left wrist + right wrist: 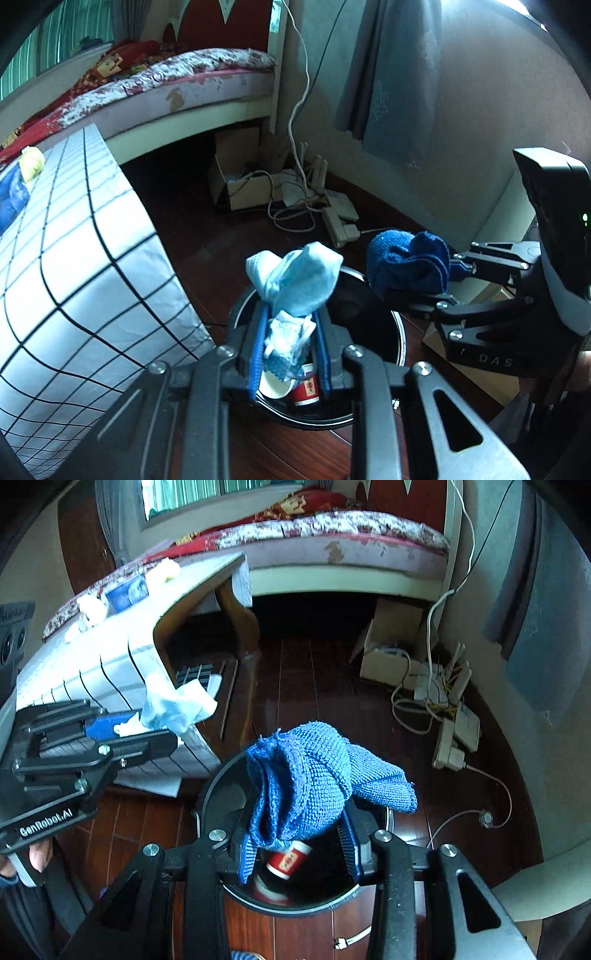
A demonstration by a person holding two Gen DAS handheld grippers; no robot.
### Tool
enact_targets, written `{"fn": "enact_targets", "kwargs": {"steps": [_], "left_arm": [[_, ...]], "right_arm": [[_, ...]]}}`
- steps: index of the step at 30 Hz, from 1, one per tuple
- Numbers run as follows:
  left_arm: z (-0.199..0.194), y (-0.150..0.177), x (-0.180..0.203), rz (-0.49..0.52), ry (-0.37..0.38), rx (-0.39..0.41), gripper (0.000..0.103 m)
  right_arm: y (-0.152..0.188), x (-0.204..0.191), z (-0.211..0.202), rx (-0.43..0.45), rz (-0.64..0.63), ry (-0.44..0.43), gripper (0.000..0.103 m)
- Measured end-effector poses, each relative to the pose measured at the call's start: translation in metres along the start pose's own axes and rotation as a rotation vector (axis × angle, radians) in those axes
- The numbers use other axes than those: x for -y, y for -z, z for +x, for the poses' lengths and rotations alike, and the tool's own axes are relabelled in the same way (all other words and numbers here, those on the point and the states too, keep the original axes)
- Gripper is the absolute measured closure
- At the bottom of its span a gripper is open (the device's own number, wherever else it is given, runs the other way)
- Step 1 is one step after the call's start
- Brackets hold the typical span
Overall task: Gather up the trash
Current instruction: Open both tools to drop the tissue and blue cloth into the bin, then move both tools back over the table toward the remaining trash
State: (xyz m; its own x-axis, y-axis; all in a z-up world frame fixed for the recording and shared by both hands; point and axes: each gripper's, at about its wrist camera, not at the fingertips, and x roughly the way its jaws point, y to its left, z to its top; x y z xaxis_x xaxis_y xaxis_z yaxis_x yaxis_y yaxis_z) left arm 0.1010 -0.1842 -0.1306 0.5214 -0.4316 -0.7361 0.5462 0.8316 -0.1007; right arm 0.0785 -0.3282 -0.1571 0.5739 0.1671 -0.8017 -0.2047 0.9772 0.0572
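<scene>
Above a black trash bin [373,314] holding a red paper cup [306,391], the left gripper [290,325] pinches a crumpled light-blue tissue wad [295,280]; the right gripper [299,834] clamps a blue knitted cloth [317,782].

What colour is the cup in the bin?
Red and white paper cup, clearest in the right wrist view.

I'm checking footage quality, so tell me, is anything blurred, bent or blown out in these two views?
Left wrist: fisheye bends the checked table cloth; bright patch top right; the pale blue tissue wad in the left gripper is sharp. Right wrist: the red paper cup in the black bin looks smeared; the blue cloth is crisp.
</scene>
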Motion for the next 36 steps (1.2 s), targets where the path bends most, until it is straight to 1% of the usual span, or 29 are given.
{"fn": "enact_targets", "kwargs": {"steps": [2,4,5,6,7,8,9,10,12,14,15,17,21,28,32,36], "left_arm": [[0.006,0.0,0.002,0.004,0.009,-0.016,0.077],[0.009,0.0,0.003,0.008,0.021,-0.026,0.073],[0.011,0.0,0.003,0.009,0.026,-0.028,0.072],[0.013,0.0,0.003,0.005,0.042,-0.03,0.068],[0.016,-0.001,0.002,-0.003,0.05,-0.037,0.045],[0.018,-0.002,0.0,-0.013,0.036,-0.042,0.03],[0.017,-0.001,-0.002,-0.021,0.003,-0.023,0.011],[0.015,0.001,-0.003,-0.026,-0.021,-0.008,0.007],[0.016,0.004,-0.008,-0.046,-0.088,-0.017,0.006],[0.017,0.007,-0.012,-0.064,-0.133,-0.028,0.005],[0.018,0.007,-0.013,-0.063,-0.148,-0.026,0.004],[0.017,0.009,-0.014,-0.06,-0.175,-0.022,0.004],[0.011,0.01,-0.013,-0.053,-0.199,-0.003,0.001],[0.006,0.01,-0.018,-0.052,-0.202,0.013,0.001],[0.001,0.008,-0.018,-0.05,-0.207,0.022,0.001],[-0.009,0.004,-0.018,-0.057,-0.215,0.048,0.001]], "right_arm": [[0.002,0.001,0.003,-0.008,0.0,-0.005,0.063],[0.002,0.002,0.007,-0.022,-0.006,-0.01,0.062],[0.003,0.003,0.011,-0.034,-0.009,-0.013,0.062],[0.004,0.004,0.016,-0.049,-0.009,-0.014,0.061],[0.005,0.005,0.022,-0.075,-0.005,-0.006,0.05],[0.006,0.007,0.028,-0.092,-0.002,0.028,0.04],[0.008,0.01,0.03,-0.09,0.002,0.07,0.018],[0.008,0.013,0.03,-0.089,0.01,0.085,0.012],[0.008,0.019,0.031,-0.096,0.03,0.115,0.012],[0.009,0.025,0.03,-0.099,0.05,0.141,0.007],[0.009,0.027,0.029,-0.099,0.061,0.151,0.001],[0.008,0.028,0.029,-0.098,0.058,0.169,0.001],[0.008,0.026,0.028,-0.091,0.041,0.178,0.001],[0.006,0.022,0.026,-0.08,0.032,0.179,0.001],[0.003,0.019,0.021,-0.065,0.027,0.175,0.001],[-0.003,0.017,0.011,-0.032,0.031,0.177,0.001]]}}
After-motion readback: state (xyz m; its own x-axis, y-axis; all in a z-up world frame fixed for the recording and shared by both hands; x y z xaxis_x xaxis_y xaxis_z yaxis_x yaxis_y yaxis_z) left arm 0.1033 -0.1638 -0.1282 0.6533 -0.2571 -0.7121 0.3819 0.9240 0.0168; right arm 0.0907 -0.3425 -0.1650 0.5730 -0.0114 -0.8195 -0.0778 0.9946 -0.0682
